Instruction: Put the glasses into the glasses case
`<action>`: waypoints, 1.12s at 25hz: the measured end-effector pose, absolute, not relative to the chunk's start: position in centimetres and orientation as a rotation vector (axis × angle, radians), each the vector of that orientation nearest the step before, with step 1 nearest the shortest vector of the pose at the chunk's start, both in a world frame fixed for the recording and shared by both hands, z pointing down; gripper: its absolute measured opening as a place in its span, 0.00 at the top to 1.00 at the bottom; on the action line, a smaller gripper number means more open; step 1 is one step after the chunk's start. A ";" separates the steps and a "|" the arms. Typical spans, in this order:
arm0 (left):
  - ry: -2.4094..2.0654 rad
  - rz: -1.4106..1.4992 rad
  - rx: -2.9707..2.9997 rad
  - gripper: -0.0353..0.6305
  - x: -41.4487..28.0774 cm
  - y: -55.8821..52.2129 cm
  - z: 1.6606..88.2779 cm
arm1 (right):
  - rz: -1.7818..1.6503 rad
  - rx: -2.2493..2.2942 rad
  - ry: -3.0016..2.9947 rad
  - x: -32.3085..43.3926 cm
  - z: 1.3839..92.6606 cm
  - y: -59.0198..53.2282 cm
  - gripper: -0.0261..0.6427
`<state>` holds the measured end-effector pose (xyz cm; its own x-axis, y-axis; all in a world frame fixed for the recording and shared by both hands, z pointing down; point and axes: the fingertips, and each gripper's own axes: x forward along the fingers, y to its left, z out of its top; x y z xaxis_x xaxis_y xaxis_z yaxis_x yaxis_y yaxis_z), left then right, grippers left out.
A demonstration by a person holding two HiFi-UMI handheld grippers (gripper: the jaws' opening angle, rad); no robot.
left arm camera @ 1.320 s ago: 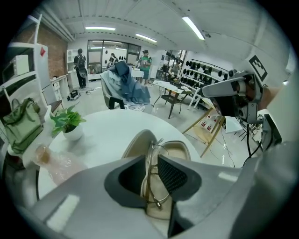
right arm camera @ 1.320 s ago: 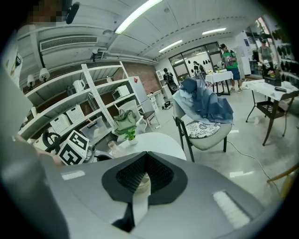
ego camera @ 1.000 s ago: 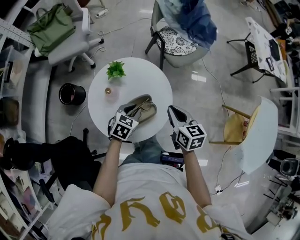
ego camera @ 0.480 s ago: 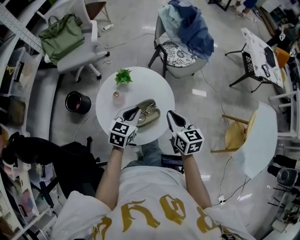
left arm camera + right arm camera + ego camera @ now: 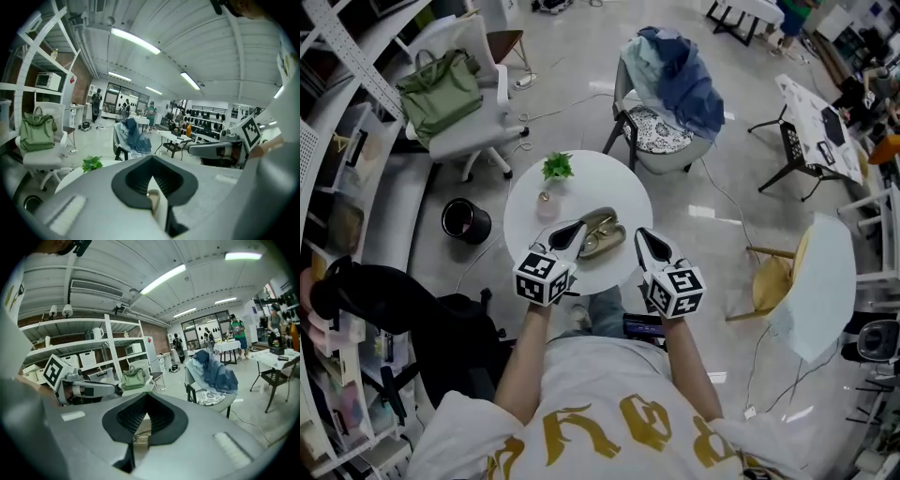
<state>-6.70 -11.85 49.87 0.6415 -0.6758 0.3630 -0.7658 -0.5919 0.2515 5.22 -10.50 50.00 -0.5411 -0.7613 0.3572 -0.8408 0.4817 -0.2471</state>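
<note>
With the left gripper [image 5: 578,228] and right gripper [image 5: 641,235] both clenched on nothing at mid-frame, we judge the glasses [image 5: 594,240] - seemingly lying inside the open glasses case [image 5: 613,229] on the round table [image 5: 581,183] - need only the lid shut.

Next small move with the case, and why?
Likely nudge the left hand-held gripper forward to tip the lid of the glasses case down: the case appears open on the table just ahead of its shut jaws, and the right hand-held gripper, also shut, holds nothing.
</note>
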 end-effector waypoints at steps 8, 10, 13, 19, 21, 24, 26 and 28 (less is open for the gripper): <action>-1.228 0.359 2.494 0.95 -7.8 -10.8 48.5 | 0.516 1.444 -2.604 5.0 47.3 -9.3 0.92; -1.255 0.355 2.496 0.95 -8.1 -10.7 48.1 | 0.516 1.438 -2.611 4.9 47.1 -9.0 0.92; -1.262 0.344 2.504 0.95 -8.2 -10.4 47.7 | 0.514 1.432 -2.616 4.7 47.0 -8.7 0.92; -1.249 0.292 2.510 0.95 -8.3 -10.0 47.0 | 0.479 1.443 -2.639 4.5 46.4 -8.3 0.92; -1.238 0.260 2.503 0.95 -8.3 -9.9 46.9 | 0.485 1.443 -2.637 4.5 46.5 -8.2 0.92; -1.225 0.263 2.499 0.95 -8.3 -9.9 47.0 | 0.504 1.439 -2.632 4.5 46.7 -8.0 0.92; -1.228 0.275 2.501 0.95 -8.3 -9.8 47.1 | 0.520 1.419 -2.646 4.3 46.6 -7.9 0.92; -1.239 0.279 2.508 0.95 -8.3 -9.8 47.0 | 0.522 1.398 -2.665 4.0 46.5 -7.8 0.92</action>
<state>-8.26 -9.83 47.04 0.6028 -0.7331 0.3150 -0.7973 -0.5679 0.2042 4.03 -7.76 46.49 -0.5782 -0.7822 0.2321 -0.8119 0.5238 -0.2577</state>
